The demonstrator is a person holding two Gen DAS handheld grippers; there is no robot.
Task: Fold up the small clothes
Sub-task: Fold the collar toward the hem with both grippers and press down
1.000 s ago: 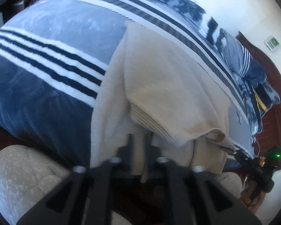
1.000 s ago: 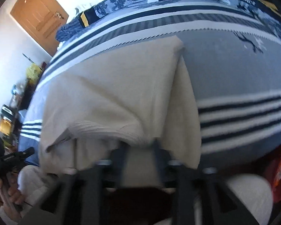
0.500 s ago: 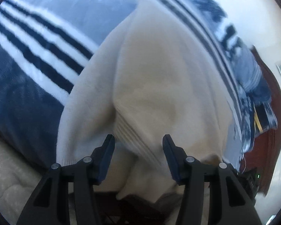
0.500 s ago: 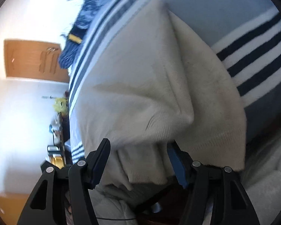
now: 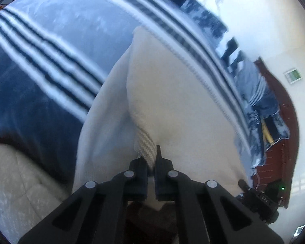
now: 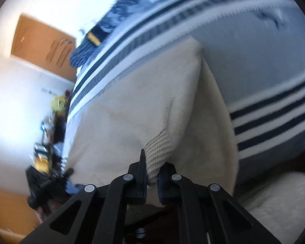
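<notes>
I had a cream knitted sweater (image 5: 172, 101) lying on the bed, spread over the blue and grey striped blanket (image 5: 50, 30), with its near end hanging over the bed's edge toward me. The sweater was already folded in part, one layer doubled over another.

My left tongs (image 5: 151, 162) had just been closing, and they were clenched on the ribbed hem (image 5: 145, 144) at the near left corner of the sweater; the ribbing sat pinched between the two dark fingers (image 5: 139, 168). My right tongs (image 6: 152, 168) had likewise just been closing and were clamped on the ribbed hem (image 6: 158, 148) at the sweater's near right corner, the knit bunched up between the jaws.

From the left view, the other tongs' black body showed just off the sweater's lower right edge. Beyond the sweater, at the far side of the bed, lay patterned blue bedding (image 5: 203, 16) with a yellow band. Right of the sweater in that view ran the dark red wooden bed frame (image 5: 278, 152). From the right view, a brown wooden door (image 6: 42, 46) stood in the white wall well to the left of the sweater, with blurred clutter (image 6: 50, 126) below it. A pale quilted cushion (image 5: 16, 183) lay below the sweater's hanging edge, near the left tongs.
</notes>
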